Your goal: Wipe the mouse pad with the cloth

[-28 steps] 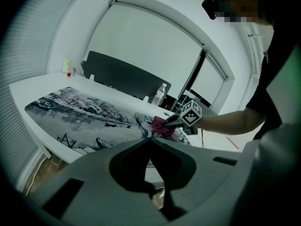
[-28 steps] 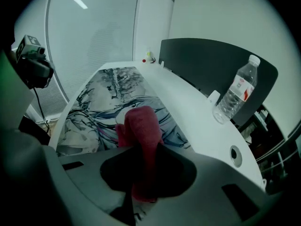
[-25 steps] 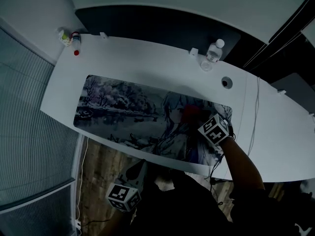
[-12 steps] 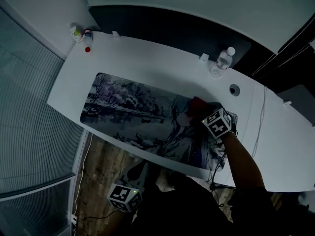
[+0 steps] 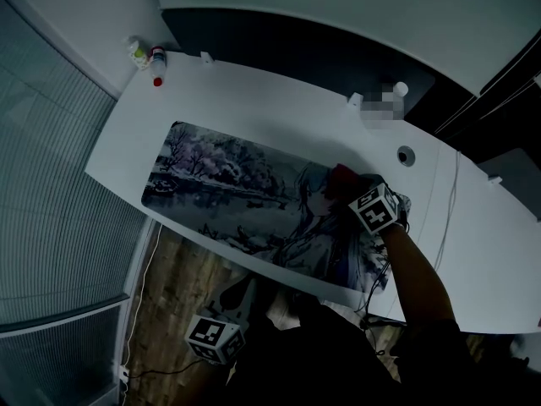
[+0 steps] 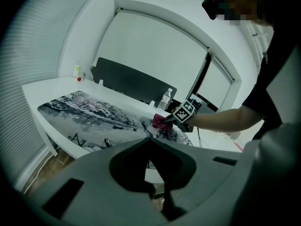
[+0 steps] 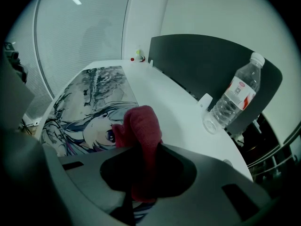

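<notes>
A long mouse pad (image 5: pixel 245 189) printed with a snowy scene and a drawn figure lies along the white desk (image 5: pixel 279 108). My right gripper (image 5: pixel 357 189) is shut on a red cloth (image 5: pixel 342 176), which rests on the pad's right part near its far edge. In the right gripper view the cloth (image 7: pixel 141 126) bunches up out of the jaws over the pad (image 7: pixel 89 102). My left gripper (image 5: pixel 243 288) hangs below the desk's near edge, shut and holding nothing. From the left gripper view, the cloth (image 6: pixel 160 121) and pad (image 6: pixel 89 112) lie ahead.
A clear water bottle (image 7: pixel 235 95) stands at the desk's back, right of the cloth, before a dark partition (image 5: pixel 296 49). Small bottles (image 5: pixel 144 56) sit at the far left corner. A cable hole (image 5: pixel 407 154) and a thin cable (image 5: pixel 444 218) lie right of the pad. Wooden floor (image 5: pixel 177 286) shows below.
My right gripper has slid the cloth across the pad's right part toward its far edge, then nearly stopped. The left gripper stays below the desk edge.
</notes>
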### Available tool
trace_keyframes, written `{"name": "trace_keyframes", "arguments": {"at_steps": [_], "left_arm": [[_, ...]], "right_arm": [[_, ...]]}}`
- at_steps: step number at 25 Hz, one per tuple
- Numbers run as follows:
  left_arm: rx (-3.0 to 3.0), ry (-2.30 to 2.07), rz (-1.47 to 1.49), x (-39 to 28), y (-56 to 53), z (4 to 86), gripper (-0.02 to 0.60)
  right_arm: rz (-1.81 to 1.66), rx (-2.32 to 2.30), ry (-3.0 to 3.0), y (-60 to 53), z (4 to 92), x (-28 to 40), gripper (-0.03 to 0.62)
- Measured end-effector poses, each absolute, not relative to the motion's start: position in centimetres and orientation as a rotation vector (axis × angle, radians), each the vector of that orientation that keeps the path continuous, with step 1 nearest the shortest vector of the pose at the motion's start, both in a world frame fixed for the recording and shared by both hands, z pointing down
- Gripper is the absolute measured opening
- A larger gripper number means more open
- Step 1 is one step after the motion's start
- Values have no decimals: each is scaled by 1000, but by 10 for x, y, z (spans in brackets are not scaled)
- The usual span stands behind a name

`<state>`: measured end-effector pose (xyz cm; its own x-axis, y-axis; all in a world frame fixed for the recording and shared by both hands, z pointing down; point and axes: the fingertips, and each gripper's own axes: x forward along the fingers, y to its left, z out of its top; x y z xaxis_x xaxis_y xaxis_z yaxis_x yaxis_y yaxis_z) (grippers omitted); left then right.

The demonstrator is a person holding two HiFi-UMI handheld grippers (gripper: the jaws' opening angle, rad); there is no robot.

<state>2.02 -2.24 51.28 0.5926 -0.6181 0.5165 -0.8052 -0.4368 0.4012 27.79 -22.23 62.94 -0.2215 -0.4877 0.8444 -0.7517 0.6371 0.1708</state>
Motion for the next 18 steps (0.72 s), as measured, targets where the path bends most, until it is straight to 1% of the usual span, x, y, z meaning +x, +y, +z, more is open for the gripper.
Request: {"name": "trace_keyframes", "arguments": {"at_steps": [12,18], "left_arm": [[2203,-1140,375,13,-11,506,5],[2217,-1146,355,4,-6,498,5]], "right_arm": [[316,993,-1875,-213,622,271,83],[280,983,-1920,-195,602,248,83]]}}
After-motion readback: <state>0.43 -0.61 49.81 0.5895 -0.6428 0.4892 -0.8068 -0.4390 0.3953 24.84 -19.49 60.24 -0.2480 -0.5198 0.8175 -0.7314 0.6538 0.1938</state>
